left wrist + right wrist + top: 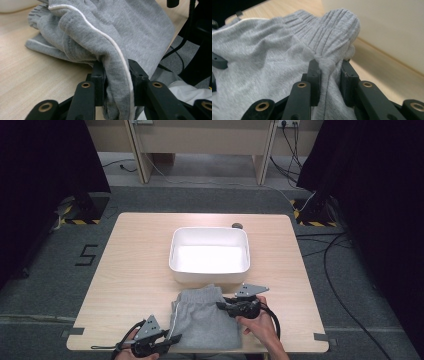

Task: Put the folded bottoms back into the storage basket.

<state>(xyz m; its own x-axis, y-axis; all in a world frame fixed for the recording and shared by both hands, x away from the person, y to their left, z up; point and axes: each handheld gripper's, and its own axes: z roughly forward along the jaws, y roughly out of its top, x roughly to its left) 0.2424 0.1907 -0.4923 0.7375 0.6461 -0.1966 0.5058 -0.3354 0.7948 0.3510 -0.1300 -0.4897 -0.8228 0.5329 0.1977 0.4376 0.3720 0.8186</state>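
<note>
Left gripper clamped on grey shorts at the white-piped edge – right gripper pinching the ribbed waistband, beside white tub

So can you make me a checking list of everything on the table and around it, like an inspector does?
Surface: light wooden table, bare apart from the things below.
Job's things: folded grey shorts with white piping at the near edge; white plastic tub behind them, nothing inside it.
Clutter: small dark round object at the far edge, too small to identify.
Grippers: left gripper shut on the piped side of the shorts; right gripper shut on the ribbed waistband.
Cables: black cable loops from the right gripper; more black cables on the floor.
Surroundings: grey carpet, dark curtains both sides, wooden desk behind.
</note>
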